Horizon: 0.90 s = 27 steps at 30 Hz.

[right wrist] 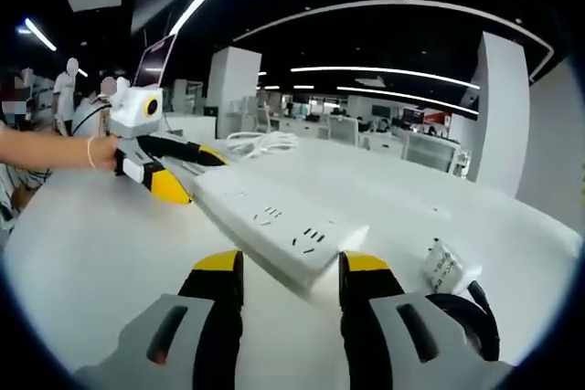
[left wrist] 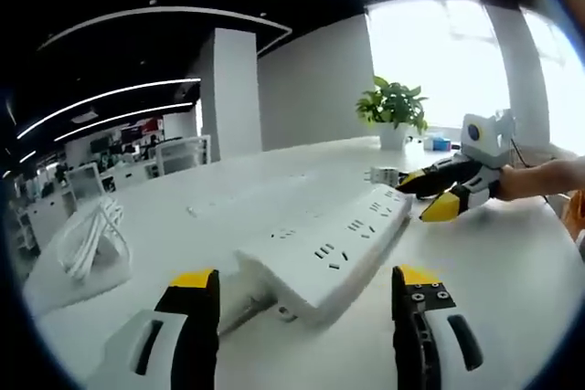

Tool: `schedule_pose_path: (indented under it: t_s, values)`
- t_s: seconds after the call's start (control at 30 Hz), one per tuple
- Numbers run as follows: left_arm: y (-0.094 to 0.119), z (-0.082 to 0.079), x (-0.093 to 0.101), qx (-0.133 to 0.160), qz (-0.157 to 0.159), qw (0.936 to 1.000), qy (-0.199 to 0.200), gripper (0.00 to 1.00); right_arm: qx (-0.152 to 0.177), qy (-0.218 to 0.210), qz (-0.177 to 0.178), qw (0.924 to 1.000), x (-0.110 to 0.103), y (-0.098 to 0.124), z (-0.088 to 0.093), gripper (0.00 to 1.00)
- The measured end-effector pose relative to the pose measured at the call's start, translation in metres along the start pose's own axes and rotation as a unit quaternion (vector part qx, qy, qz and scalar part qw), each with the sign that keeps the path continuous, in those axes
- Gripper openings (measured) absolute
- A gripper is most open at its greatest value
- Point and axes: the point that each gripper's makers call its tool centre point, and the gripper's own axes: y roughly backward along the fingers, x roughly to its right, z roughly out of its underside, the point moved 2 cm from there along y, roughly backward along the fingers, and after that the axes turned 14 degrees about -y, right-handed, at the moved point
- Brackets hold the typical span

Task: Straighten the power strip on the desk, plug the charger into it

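Note:
A long white power strip (left wrist: pixel 320 248) lies on the white desk (left wrist: pixel 494 271). Its near end sits between the jaws of my left gripper (left wrist: pixel 304 279), which stand wide apart and do not touch it. In the right gripper view the strip (right wrist: pixel 274 216) runs away from my right gripper (right wrist: pixel 291 267), whose jaws stand open on either side of its end corner. Each gripper also shows at the strip's far end in the other's view: right gripper (left wrist: pixel 416 198), left gripper (right wrist: pixel 201 178). The small white charger (right wrist: pixel 445 265) lies on the desk beside the strip's end, also visible as charger (left wrist: pixel 384 173).
A coiled white cable (left wrist: pixel 87 235) lies at the desk's left. A potted plant (left wrist: pixel 393 107) stands at the far edge by the window. A black cable loop (right wrist: pixel 468 312) lies near the charger. A hand (right wrist: pixel 91 152) holds the left gripper. People stand far off.

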Motion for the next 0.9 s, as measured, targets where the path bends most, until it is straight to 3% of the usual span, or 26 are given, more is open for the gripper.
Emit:
schedule_pose_path:
  t_s: [0.13,0.43,0.63,0.9]
  values:
    - [0.005,-0.005,0.005,0.007,-0.002,0.9999,-0.007,0.89,0.009,-0.01,-0.002,0.9999,-0.005,0.0,-0.002,0.61]
    - [0.012,-0.011,0.022,0.021,0.012,0.9997,-0.005,0.95,0.018,-0.018,-0.017,0.9995,-0.014,0.002,-0.004,0.79]
    - [0.018,-0.015,0.032,0.036,0.012,0.9993,0.0,0.99,0.043,-0.056,-0.035,0.9969,-0.02,0.01,-0.008,0.94]
    - [0.033,-0.026,0.039,0.065,0.007,0.9979,0.004,0.99,0.067,-0.077,-0.051,0.9935,-0.027,0.025,-0.015,1.0]
